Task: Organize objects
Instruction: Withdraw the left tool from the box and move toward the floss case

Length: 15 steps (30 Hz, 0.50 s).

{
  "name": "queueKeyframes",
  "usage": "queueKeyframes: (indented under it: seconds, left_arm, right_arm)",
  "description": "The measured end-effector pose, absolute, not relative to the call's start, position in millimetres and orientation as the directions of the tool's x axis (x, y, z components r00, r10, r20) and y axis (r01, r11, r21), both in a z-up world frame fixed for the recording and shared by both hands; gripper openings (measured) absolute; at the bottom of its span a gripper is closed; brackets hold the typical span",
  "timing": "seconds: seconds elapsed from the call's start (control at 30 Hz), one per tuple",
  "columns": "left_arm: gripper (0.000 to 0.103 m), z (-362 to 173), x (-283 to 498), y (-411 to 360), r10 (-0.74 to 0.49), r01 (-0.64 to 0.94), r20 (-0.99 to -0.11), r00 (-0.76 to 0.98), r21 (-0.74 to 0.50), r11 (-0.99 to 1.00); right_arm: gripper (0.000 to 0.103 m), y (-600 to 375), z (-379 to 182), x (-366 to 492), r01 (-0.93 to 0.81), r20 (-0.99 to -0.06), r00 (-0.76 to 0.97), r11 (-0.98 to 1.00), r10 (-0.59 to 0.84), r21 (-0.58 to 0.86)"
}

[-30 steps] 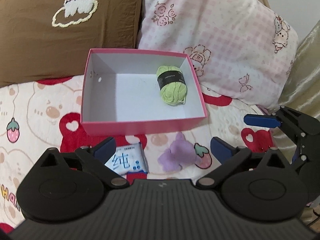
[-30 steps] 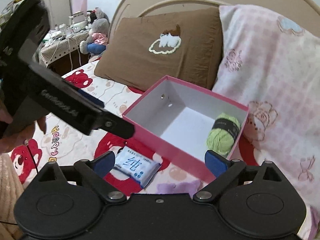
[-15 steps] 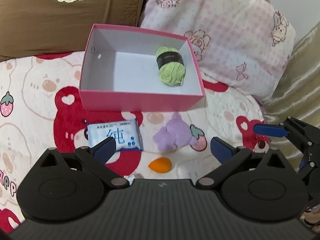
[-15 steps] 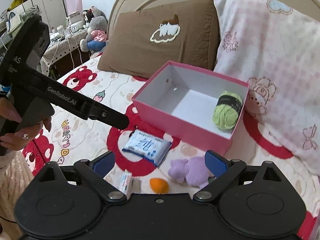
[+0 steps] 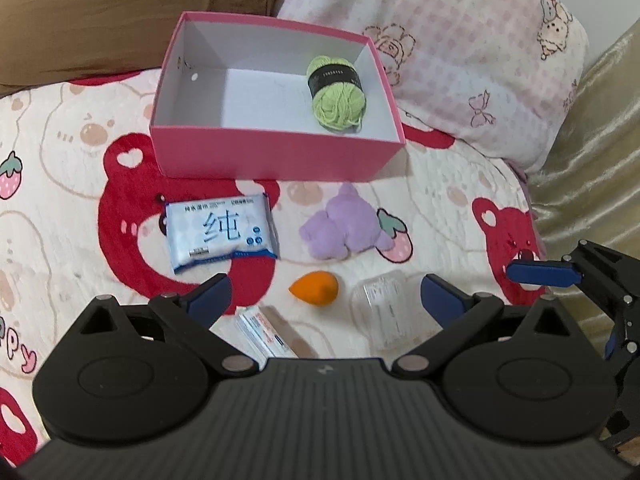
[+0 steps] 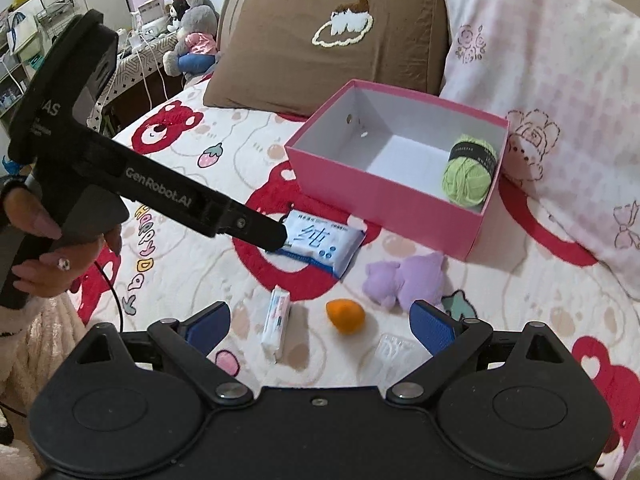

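A pink box sits on the bed and holds a green yarn ball at its right end. In front of it lie a blue wipes pack, a purple plush toy, an orange sponge, a clear plastic case and a small white packet. My left gripper is open and empty above these items. My right gripper is open and empty too.
A brown pillow and a pink patterned pillow lean behind the box. The bed cover has red bear prints. The right gripper's fingers show at the left view's right edge. A gold fabric lies at the right.
Both grippers have pulled back and up from the box. The orange sponge, clear case and white packet have come into view. Nothing was picked up.
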State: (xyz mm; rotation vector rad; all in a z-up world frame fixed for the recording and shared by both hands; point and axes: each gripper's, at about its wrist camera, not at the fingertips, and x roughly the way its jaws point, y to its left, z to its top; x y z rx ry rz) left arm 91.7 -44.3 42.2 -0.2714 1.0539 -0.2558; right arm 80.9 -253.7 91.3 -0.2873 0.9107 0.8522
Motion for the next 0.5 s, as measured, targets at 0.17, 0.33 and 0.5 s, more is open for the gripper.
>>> queueKeyframes:
  seconds: [0.17,0.33,0.5]
  left_arm:
    - [0.102,27,87,-58,-0.352,0.098,-0.821,0.45,-0.347,0.933]
    - [0.1,11,85,-73,-0.387,0.133,-0.815,0.431,-0.367,0.921]
    - [0.1,-3,82,-80,-0.412,0.152,-0.8,0.436,-0.386,0.91]
  right_arm:
    - [0.098,-256,80,80,-0.732,-0.801,0.305,0.665,0.515,0.149]
    - [0.098,-254,61,73,-0.731,-0.814,0.335,0.676,0.474,0.093]
    - [0.098,-254,40,66,-0.736,-0.81,0.367,0.675,0.457,0.048]
